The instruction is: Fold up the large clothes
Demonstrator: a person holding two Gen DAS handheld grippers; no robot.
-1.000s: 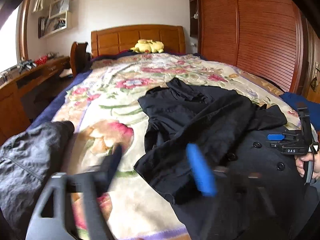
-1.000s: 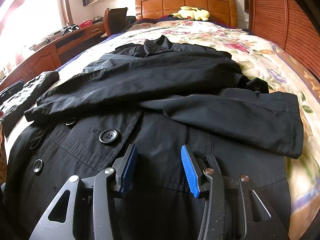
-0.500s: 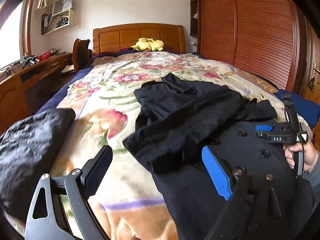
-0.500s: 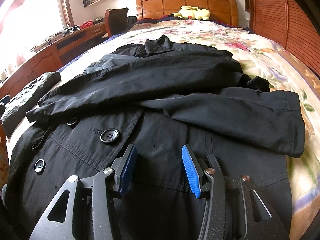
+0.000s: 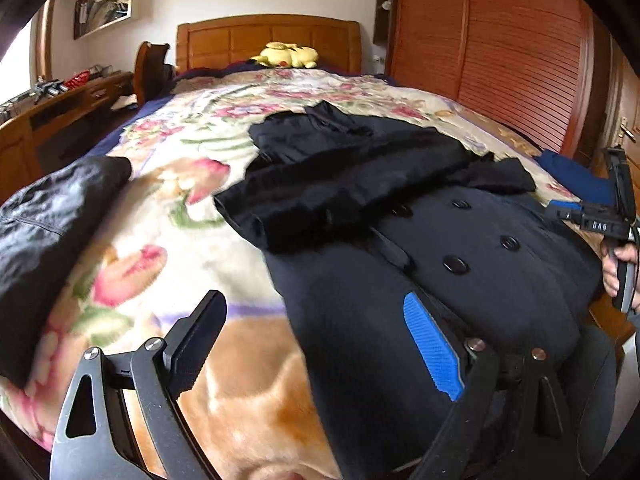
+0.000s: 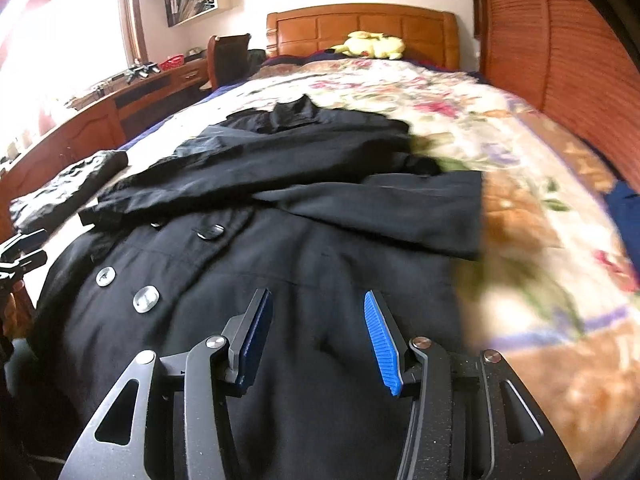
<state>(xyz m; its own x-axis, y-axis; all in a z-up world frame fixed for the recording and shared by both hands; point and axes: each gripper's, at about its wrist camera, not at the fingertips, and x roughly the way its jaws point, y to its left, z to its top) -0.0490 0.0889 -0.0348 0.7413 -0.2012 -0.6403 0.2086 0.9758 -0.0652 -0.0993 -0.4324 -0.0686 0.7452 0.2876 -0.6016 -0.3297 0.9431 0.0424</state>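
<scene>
A black double-breasted coat (image 5: 480, 272) lies face up on the floral bed cover (image 5: 192, 216), both sleeves folded across its chest. My left gripper (image 5: 314, 304) is open wide over the coat's lower left edge. Its dark left finger hangs over the bed cover and its blue-padded right finger over the cloth. In the right wrist view the coat (image 6: 280, 272) fills the foreground, and my right gripper (image 6: 317, 298) hovers open above its lower part with nothing pinched. That gripper's body (image 5: 616, 216) also shows at the left wrist view's right edge, held by a hand (image 5: 616, 268).
A folded dark grey garment (image 5: 48, 232) lies at the bed's left near corner. A yellow plush toy (image 5: 286, 55) rests by the wooden headboard. A slatted wardrobe (image 5: 500, 40) stands along the right and a desk (image 5: 48, 120) along the left. Blue cloth (image 5: 576, 176) lies at the bed's right edge.
My left gripper came down toward the coat's lower left edge and its jaws widened. The right gripper slid right along the coat's lower part; its jaws stayed as they were.
</scene>
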